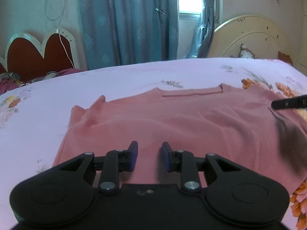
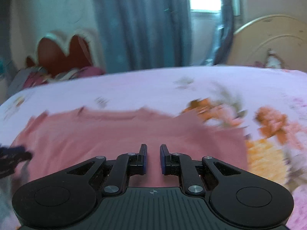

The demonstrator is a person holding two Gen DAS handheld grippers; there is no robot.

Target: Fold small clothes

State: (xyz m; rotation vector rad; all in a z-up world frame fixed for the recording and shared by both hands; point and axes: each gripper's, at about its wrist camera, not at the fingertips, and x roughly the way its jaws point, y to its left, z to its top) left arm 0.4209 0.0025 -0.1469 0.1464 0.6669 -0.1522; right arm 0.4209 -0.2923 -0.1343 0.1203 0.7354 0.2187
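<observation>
A salmon-pink knit shirt point(image 1: 172, 122) lies spread flat on the lilac floral bedsheet point(image 1: 124, 80). The left tool point(image 1: 149, 158) and right tool point(image 2: 153, 158) both hover over it, fingers apart and empty. Each should pinch a hem corner cleanly, catching both layers.

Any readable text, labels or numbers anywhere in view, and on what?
None legible.
Cream headboard: small dark marks near its top edge, too small to read.
Left gripper body: faint embossed mark, unreadable.
Right gripper body: crosshair symbol only.
Pink shirt: no print visible.
</observation>
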